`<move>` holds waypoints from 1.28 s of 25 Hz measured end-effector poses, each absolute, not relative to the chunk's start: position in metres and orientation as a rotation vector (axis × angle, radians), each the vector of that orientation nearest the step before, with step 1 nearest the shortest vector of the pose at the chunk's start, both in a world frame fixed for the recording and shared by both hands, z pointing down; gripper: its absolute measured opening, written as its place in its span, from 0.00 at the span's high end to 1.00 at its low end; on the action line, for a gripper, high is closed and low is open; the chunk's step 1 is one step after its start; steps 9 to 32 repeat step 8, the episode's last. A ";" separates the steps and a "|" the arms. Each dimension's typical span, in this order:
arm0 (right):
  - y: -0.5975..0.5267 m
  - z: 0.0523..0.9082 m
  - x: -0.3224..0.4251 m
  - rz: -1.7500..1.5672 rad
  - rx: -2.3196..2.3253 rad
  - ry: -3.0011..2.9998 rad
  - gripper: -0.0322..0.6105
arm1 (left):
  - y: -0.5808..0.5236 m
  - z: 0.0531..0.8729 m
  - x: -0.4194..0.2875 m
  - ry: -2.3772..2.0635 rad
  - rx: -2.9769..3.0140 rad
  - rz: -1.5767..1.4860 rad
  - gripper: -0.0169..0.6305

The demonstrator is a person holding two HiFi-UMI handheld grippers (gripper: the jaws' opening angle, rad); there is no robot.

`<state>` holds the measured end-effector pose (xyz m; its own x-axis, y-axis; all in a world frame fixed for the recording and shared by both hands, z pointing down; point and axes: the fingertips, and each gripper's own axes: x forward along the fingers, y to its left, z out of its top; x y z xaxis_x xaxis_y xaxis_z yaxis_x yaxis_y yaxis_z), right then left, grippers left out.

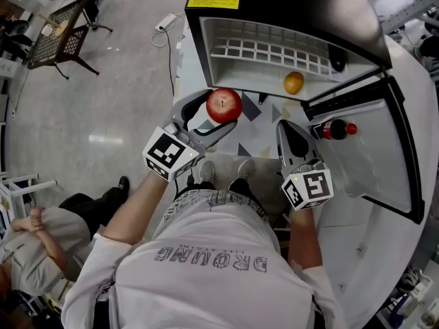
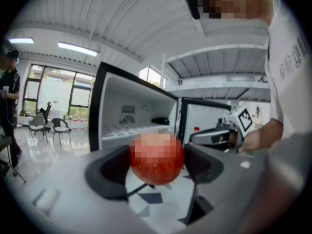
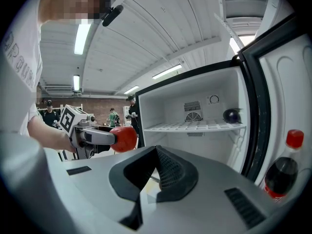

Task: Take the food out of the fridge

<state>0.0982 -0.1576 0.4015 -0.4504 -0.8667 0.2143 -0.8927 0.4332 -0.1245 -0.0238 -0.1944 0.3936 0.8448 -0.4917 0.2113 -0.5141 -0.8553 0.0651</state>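
Left tool [image 1: 211,117] at about 9 o'clock of the head view's centre, clenched on a red apple [image 1: 224,105], one jaw on each side of the fruit. The apple is held in the air in front of the open fridge [image 1: 288,5], clear of the cabinet and over the patterned floor. Judgement: it is carried low and outside so it can be set down somewhere off-frame; no surface for it shows. Wire shelf [image 1: 260,50] at 12 o'clock carries an orange-yellow fruit [image 1: 293,82] near its front edge, and a dark round item [image 3: 231,115] further back at the right wall; cannot tell what that one is. Right tool [image 1: 288,134] at about 3 o'clock of centre, jaws together with nothing between them, pointing into the fridge opening. Judgement: it is probably lined up for the next pick, and the jaws must part first. The orange-yellow fruit is the nearest reach. Fridge door [image 1: 384,156] is swung wide at 3 to 4 o'clock, which keeps the shelf reachable. A cola bottle [image 1: 334,129] with a red cap sits in the door rack, just beside the right tool. Judgement: one item out, at least two foods left inside.
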 end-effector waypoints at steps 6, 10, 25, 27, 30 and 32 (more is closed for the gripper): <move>-0.158 0.403 0.099 0.332 1.568 -2.560 0.96 | -0.195 0.394 -0.021 -0.797 2.901 0.281 0.43; -0.158 0.403 0.100 0.332 1.566 -2.561 0.96 | -0.195 0.394 -0.020 -0.798 2.902 0.278 0.43; -0.158 0.403 0.100 0.332 1.566 -2.561 0.96 | -0.195 0.394 -0.020 -0.798 2.902 0.278 0.43; -0.158 0.403 0.100 0.332 1.566 -2.561 0.96 | -0.195 0.394 -0.020 -0.798 2.902 0.278 0.43; -0.158 0.403 0.100 0.332 1.566 -2.561 0.96 | -0.195 0.394 -0.020 -0.798 2.902 0.278 0.43; -0.158 0.403 0.100 0.332 1.566 -2.561 0.96 | -0.195 0.394 -0.020 -0.798 2.902 0.278 0.43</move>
